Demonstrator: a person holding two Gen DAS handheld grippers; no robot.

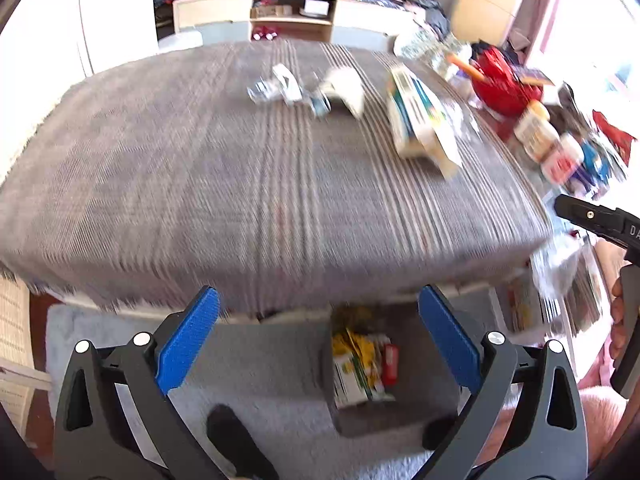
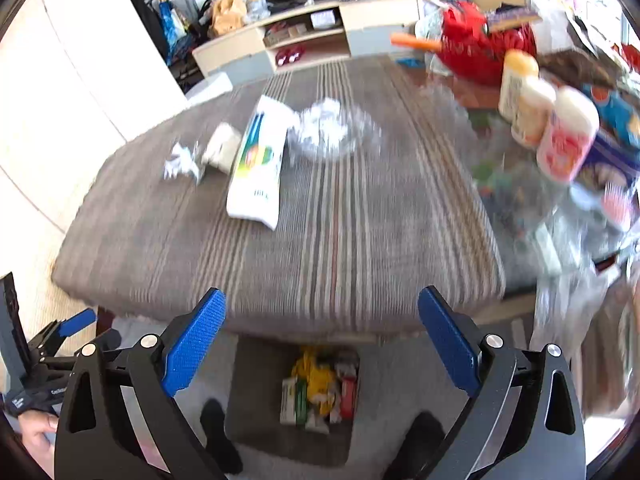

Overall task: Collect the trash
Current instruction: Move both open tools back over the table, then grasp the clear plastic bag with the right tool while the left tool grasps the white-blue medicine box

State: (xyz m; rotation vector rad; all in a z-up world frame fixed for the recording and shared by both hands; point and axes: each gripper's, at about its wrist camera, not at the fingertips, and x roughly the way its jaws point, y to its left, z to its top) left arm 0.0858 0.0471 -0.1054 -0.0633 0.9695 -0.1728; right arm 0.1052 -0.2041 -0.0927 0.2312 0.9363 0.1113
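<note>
Trash lies at the far side of a table covered by a grey striped cloth [image 1: 200,168]: a flattened white carton [image 2: 258,164] with coloured print, crumpled white paper [image 2: 182,162], a small white box [image 2: 222,146] and a crinkled clear plastic piece [image 2: 328,128]. In the left wrist view the carton [image 1: 420,120] and paper scraps [image 1: 280,88] show too. A grey bin [image 2: 256,392] on the floor under the near table edge holds yellow and white wrappers [image 2: 316,384]. My left gripper [image 1: 318,332] and right gripper [image 2: 322,336] are both open and empty, above the bin at the near edge.
Bottles [image 2: 560,140], a red bag [image 2: 476,52] and packets crowd the table's right side. A low TV cabinet [image 2: 304,36] stands behind. The person's dark-socked feet [image 2: 218,436] flank the bin on a grey rug. The views are motion-blurred.
</note>
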